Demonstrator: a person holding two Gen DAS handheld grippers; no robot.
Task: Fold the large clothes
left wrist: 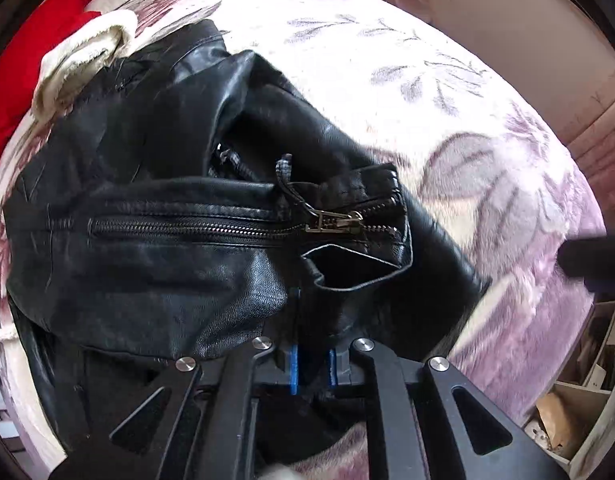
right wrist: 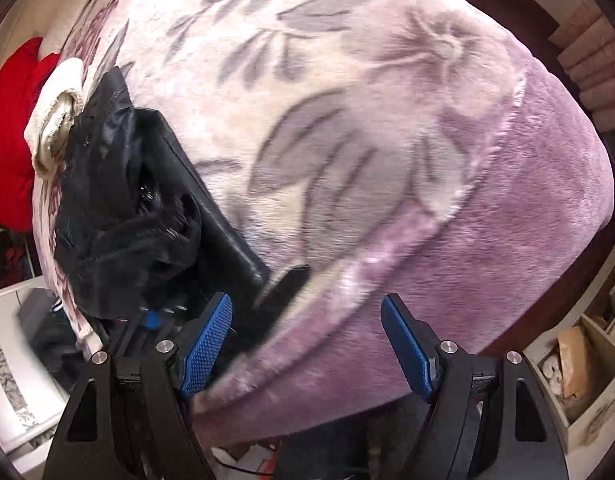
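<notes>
Pinching black jacket (left wrist: 155,248) leather between its pressed-together blue pads (left wrist: 293,368), the left gripper (left wrist: 312,364) is pointing down at the bed. The right gripper (right wrist: 307,344) is hovering with fingers (right wrist: 407,344) spread, nothing between them, over the floral blanket (right wrist: 387,160). The jacket is lying bunched on the blanket, zipper (left wrist: 335,220) upward. Beyond it, a cream garment (left wrist: 83,52) is touching its far edge, beside a red garment (left wrist: 31,60).
</notes>
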